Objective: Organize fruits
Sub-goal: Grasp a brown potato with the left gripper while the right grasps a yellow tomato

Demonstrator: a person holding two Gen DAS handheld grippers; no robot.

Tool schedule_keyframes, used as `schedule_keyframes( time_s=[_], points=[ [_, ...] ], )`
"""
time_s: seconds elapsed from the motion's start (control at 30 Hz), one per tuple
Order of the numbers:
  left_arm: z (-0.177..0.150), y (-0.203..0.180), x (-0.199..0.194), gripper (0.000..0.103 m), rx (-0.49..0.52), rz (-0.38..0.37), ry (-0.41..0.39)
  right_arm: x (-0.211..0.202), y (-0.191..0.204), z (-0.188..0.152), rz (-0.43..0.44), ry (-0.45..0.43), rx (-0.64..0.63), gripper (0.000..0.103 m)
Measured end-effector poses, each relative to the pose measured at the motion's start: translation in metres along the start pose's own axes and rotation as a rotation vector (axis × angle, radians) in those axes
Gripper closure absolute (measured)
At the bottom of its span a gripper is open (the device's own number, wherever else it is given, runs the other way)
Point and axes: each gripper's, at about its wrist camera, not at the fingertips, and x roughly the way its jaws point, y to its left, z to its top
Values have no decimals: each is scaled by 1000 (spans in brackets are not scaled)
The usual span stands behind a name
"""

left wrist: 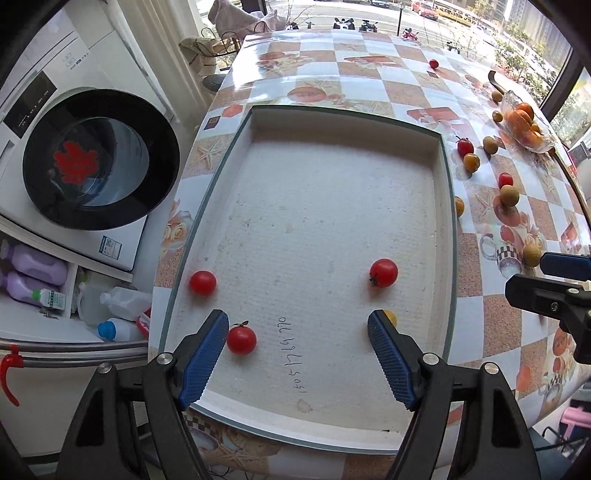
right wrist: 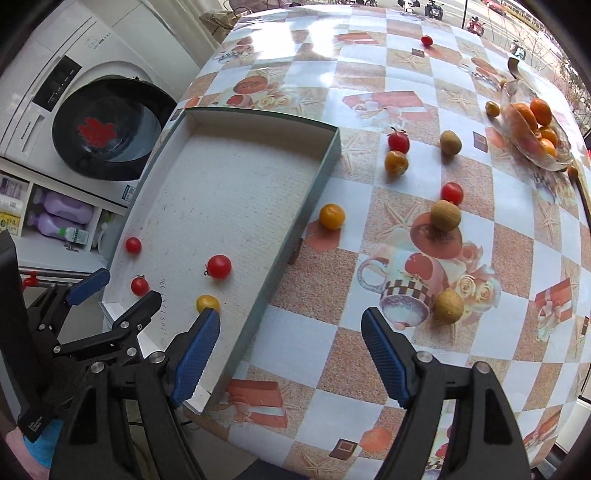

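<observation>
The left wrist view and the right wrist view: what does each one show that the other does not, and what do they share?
Only the left wrist view shows the whole near edge of the tray and the street with parked scooters beyond the table.

Only the right wrist view shows the near right part of the table and the yellow tomato whole; the left view sees just a sliver behind a finger.

Both show three red tomatoes in the tray, the glass dish of oranges, the loose fruit on the table, the washing machine, and both grippers, the left gripper and the right gripper, open and empty.
</observation>
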Motion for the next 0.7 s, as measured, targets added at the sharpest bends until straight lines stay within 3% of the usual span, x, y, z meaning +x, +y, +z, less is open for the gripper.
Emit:
schedule_keyframes(
  time_s=[0.33, 0.7],
  points=[
    [37, -89, -13, 24, 146, -111, -34, -1, -103, -52, -116, 26, 214, 21],
    [75, -169, 19, 24, 191, -176, 21, 3, -129, -73, -104, 17, 244, 21]
  ],
)
